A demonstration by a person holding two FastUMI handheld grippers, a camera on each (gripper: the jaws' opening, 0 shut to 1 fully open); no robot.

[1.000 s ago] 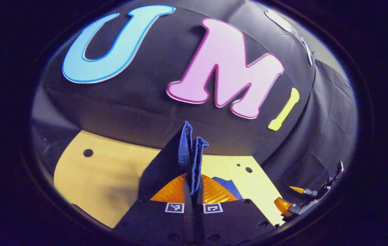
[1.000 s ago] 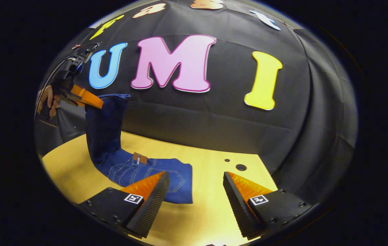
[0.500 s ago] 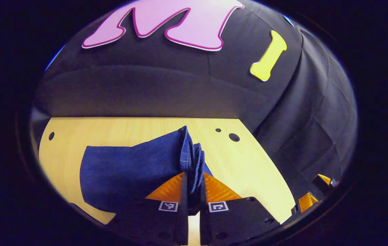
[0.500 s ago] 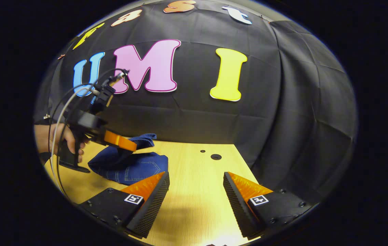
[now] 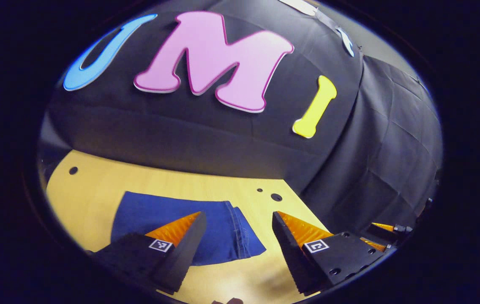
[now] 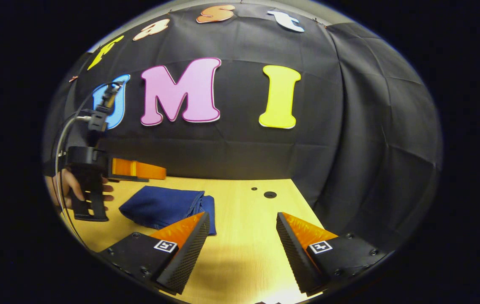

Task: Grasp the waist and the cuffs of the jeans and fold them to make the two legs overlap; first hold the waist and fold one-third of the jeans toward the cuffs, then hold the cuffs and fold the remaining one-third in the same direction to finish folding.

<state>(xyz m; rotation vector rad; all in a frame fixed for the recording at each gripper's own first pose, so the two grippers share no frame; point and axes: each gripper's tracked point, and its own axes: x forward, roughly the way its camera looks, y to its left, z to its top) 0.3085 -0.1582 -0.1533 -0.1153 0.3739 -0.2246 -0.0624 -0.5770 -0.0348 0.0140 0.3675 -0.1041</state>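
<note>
The dark blue jeans (image 5: 189, 221) lie folded into a flat packet on the wooden table (image 5: 96, 190), cuff edges stacked at the packet's right end. My left gripper (image 5: 236, 230) stands open just above and in front of them, nothing between its fingers. In the right gripper view the same folded jeans (image 6: 162, 207) rest at the left, and the left gripper (image 6: 155, 172), held by a hand (image 6: 64, 188), hovers above them. My right gripper (image 6: 242, 232) is open over bare table to the right of the jeans.
The table has small holes near its far right corner (image 6: 270, 194) and one at the far left (image 5: 73, 170). Black cloth walls close in behind and to the right. A cable (image 6: 60, 139) loops from the left gripper's handle.
The left gripper has opened and let go of the cuffs, then lifted back slightly. The jeans now lie flat as a folded packet. The right gripper stayed open, hardly moving.
</note>
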